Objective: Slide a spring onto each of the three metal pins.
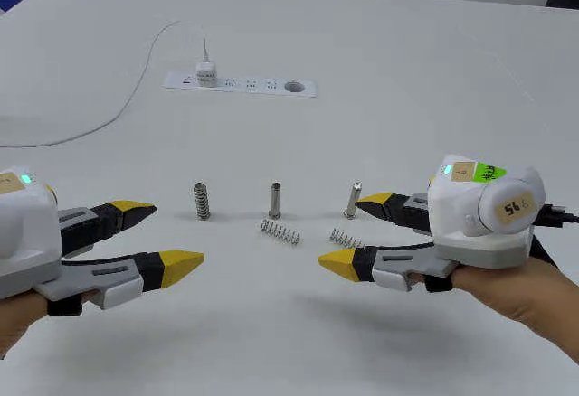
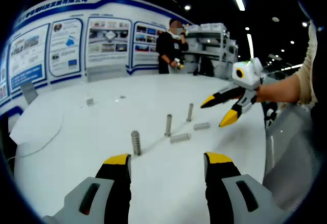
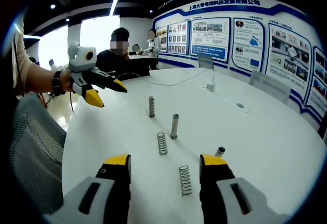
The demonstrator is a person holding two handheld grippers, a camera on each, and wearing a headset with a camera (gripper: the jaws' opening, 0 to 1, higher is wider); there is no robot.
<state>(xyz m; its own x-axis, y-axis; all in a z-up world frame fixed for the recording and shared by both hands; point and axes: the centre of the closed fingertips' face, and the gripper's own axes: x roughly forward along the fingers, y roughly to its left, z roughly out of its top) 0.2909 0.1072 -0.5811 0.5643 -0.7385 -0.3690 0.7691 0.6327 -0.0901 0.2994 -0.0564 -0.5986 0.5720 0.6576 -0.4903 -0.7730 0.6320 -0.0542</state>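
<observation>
Currently, spring [image 3: 184, 179] between jaws of right gripper [image 3: 164, 161]

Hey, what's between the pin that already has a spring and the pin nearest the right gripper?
The bare middle pin stands between the sprung pin and the right pin, in the head view.

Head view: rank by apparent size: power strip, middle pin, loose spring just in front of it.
1. power strip: largest, even though it is farthest away.
2-3. middle pin and loose spring: they look about alike, so I am not ranking them.
</observation>
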